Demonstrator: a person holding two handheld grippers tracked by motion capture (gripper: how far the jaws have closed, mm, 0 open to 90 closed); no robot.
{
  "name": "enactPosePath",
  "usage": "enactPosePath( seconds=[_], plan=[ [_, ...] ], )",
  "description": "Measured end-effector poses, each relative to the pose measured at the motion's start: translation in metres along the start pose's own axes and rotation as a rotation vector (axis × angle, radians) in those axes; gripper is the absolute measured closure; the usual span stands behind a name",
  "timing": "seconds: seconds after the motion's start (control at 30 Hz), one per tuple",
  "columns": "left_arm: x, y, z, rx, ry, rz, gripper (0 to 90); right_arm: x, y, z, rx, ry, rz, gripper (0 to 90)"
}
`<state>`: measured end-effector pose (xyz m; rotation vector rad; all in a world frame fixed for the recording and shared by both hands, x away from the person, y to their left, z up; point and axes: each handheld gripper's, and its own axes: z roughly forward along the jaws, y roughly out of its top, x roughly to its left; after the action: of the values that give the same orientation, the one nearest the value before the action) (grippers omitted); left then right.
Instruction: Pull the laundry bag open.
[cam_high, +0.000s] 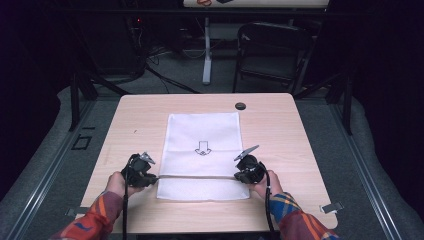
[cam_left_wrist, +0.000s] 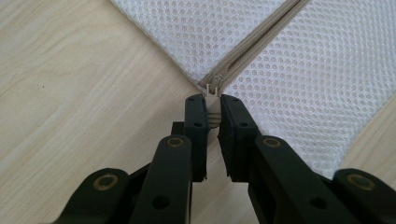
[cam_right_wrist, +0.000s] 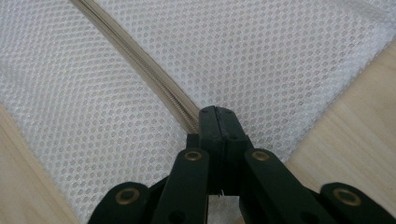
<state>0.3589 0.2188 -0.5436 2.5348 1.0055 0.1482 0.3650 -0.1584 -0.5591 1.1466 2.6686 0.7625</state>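
A white mesh bag (cam_high: 202, 150) lies flat on the wooden table (cam_high: 130, 120), with a beige zipper (cam_high: 197, 176) running across its near part. At the bag's left edge my left gripper (cam_high: 150, 176) is shut on the zipper's pull tab (cam_left_wrist: 214, 114), which sticks out from the slider at the bag's corner (cam_left_wrist: 212, 86). My right gripper (cam_high: 239, 175) sits at the bag's right end, jaws pressed together on the zipper tape and mesh (cam_right_wrist: 187, 119). The zipper (cam_right_wrist: 140, 63) runs away from it up and left, teeth closed.
A black arrow (cam_high: 202, 148) is printed on the bag's middle. A small dark round disc (cam_high: 240, 105) lies near the table's far edge. A dark folding chair (cam_high: 270, 50) and a desk leg stand beyond the table. Bare tabletop flanks the bag on both sides.
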Motion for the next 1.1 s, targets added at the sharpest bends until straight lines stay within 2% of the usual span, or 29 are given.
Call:
enactPosePath(
  seconds=[0.03, 0.1, 0.13, 0.17, 0.2, 0.23, 0.27, 0.3, 0.37, 0.47, 0.53, 0.63, 0.67, 0.7, 0.83, 0.87, 0.9, 1.03, 1.1],
  plan=[
    [0.000, 0.001, 0.000, 0.000, 0.001, 0.002, 81.4, -0.001, 0.000, 0.000, 0.004, -0.004, -0.010, 90.0],
    [0.000, 0.002, 0.000, -0.005, -0.002, 0.000, 80.3, -0.002, -0.002, -0.001, -0.008, 0.018, -0.016, 90.0],
    [0.000, 0.002, -0.001, -0.015, -0.018, -0.006, 72.3, -0.003, -0.001, 0.000, -0.016, 0.039, -0.009, 83.7],
    [0.000, 0.003, -0.001, -0.018, -0.020, -0.016, 72.3, -0.003, -0.001, 0.000, -0.016, 0.039, -0.009, 83.7],
    [0.000, 0.003, -0.002, -0.022, -0.021, -0.019, 66.8, -0.002, 0.000, -0.001, -0.017, 0.054, -0.011, 80.5],
    [0.001, 0.004, -0.003, -0.029, -0.028, -0.022, 60.7, -0.001, 0.002, -0.003, -0.003, 0.053, -0.023, 76.7],
    [0.000, 0.004, -0.004, -0.036, -0.026, -0.028, 51.4, 0.001, 0.004, -0.005, -0.005, 0.038, -0.032, 68.5],
    [0.001, 0.005, -0.007, -0.052, -0.030, -0.041, 47.0, 0.002, 0.005, -0.006, -0.022, 0.029, -0.034, 62.3],
    [0.001, 0.004, -0.008, -0.061, -0.027, -0.046, 43.8, 0.003, 0.006, -0.009, -0.018, 0.021, -0.034, 58.9],
    [0.004, 0.003, -0.013, -0.085, -0.035, -0.072, 32.2, 0.000, 0.008, -0.020, -0.041, 0.000, -0.021, 40.8],
    [0.006, 0.002, -0.016, -0.099, -0.034, -0.088, 24.7, -0.004, 0.005, -0.029, -0.063, -0.020, -0.011, 31.8],
    [0.009, 0.001, -0.021, -0.123, -0.016, -0.112, 19.2, -0.013, -0.001, -0.044, -0.082, -0.046, 0.030, 19.7],
    [0.010, 0.001, -0.022, -0.127, -0.010, -0.117, 17.5, -0.019, -0.007, -0.054, -0.087, -0.076, 0.053, 15.1],
    [0.011, 0.000, -0.023, -0.133, -0.002, -0.129, 17.5, -0.019, -0.007, -0.054, -0.087, -0.076, 0.053, 15.1],
    [0.017, -0.005, -0.026, -0.142, 0.015, -0.162, 14.9, -0.033, -0.018, -0.070, -0.120, -0.118, 0.115, 11.0],
    [0.022, -0.010, -0.027, -0.148, 0.027, -0.189, 13.2, -0.039, -0.026, -0.076, -0.114, -0.134, 0.132, 7.1],
    [0.022, -0.010, -0.027, -0.148, 0.027, -0.189, 12.1, -0.039, -0.026, -0.076, -0.114, -0.134, 0.132, 7.1],
    [0.033, -0.019, -0.027, -0.156, 0.048, -0.269, 10.3, -0.054, -0.045, -0.082, -0.095, -0.159, 0.183, 2.7],
    [0.037, -0.021, -0.028, -0.164, 0.062, -0.295, 9.3, -0.061, -0.053, -0.083, -0.089, -0.165, 0.211, 0.0]
  ],
)
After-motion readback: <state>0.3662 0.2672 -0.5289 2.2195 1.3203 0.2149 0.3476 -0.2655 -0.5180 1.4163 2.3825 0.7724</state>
